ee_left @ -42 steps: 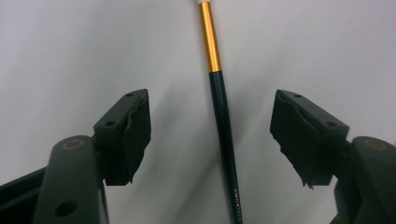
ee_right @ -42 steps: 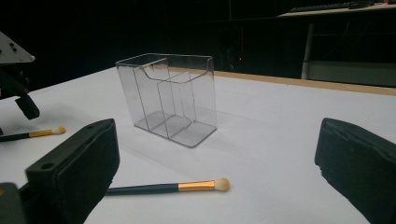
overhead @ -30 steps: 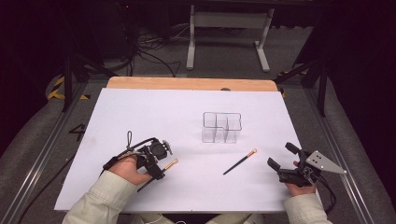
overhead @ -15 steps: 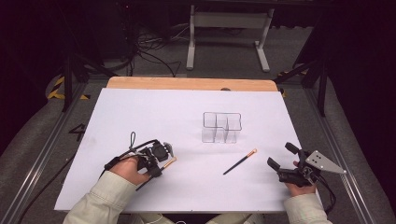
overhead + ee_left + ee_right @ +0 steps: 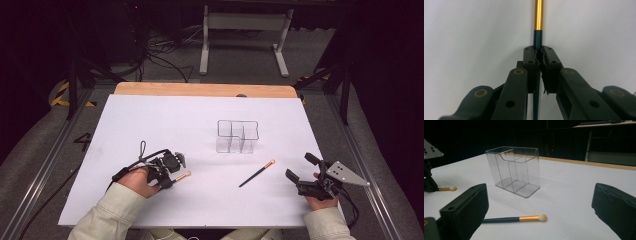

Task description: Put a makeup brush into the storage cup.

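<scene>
Now L gripper (image 5: 172, 170) clamped on makeup brush (image 5: 538, 15), jaws just closed on handle; long axis straight ahead along jaws, low on white table (image 5: 150, 120). Clear organizer (image 5: 237, 136) ahead-right. R gripper (image 5: 302, 167) agape, holding nothing, second brush (image 5: 257, 173) nearby.

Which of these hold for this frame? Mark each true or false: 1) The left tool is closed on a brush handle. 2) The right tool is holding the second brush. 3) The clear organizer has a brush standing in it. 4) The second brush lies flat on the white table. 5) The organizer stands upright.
1) True: the left tool is clamped on the dark handle of a brush.
2) False: the right tool is open and holds nothing.
3) False: the clear organizer is empty.
4) True: the second brush lies flat on the white table.
5) True: it stands upright.
</scene>
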A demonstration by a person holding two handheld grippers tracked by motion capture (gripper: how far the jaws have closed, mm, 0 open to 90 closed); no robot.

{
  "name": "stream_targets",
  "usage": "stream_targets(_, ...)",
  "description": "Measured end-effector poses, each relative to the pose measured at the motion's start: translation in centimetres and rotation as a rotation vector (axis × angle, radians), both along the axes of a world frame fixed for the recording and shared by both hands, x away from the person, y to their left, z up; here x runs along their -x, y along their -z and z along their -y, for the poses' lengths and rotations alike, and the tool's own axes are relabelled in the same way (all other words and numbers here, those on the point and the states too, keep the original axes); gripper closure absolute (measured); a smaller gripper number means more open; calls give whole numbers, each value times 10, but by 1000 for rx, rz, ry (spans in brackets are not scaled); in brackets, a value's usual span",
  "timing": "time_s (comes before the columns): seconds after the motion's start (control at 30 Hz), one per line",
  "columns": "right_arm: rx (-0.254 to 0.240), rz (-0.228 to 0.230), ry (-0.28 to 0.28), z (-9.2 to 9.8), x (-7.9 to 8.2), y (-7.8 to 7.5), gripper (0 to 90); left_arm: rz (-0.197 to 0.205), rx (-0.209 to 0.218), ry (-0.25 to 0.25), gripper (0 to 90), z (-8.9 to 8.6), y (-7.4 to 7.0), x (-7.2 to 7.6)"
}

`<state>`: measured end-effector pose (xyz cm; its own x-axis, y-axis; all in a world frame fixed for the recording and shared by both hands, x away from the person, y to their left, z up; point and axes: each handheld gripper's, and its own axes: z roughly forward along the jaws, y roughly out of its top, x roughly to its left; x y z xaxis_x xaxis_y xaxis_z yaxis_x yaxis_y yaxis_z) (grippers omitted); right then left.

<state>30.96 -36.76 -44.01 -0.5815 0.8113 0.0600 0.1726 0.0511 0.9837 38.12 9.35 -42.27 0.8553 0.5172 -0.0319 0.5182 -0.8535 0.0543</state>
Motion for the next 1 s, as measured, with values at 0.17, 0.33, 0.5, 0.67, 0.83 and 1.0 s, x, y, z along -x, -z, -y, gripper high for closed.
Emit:
stream_targets(0.17, 2, -2, 1, 0, 0, 0, 15, 15, 43, -8, 829, -4, -9, 0)
stream_targets(0.33, 5, -8, 5, 0, -1, 1, 16, 29, 100, 1, 829, -7, -22, 2)
stream_targets(0.5, 6, -18, 9, 0, 0, 2, 17, 63, 159, 17, 829, -4, -34, 5)
stream_targets(0.67, 9, -23, 9, 1, -1, 3, 17, 96, 222, 27, 829, -2, -46, 7)
stream_targets(0.83, 20, -31, 5, -1, -1, 3, 17, 153, 247, 45, 830, 0, -53, 9)
stream_targets(1.0, 22, -31, 3, -1, -2, 4, 17, 187, 309, 49, 830, -2, -60, 10)
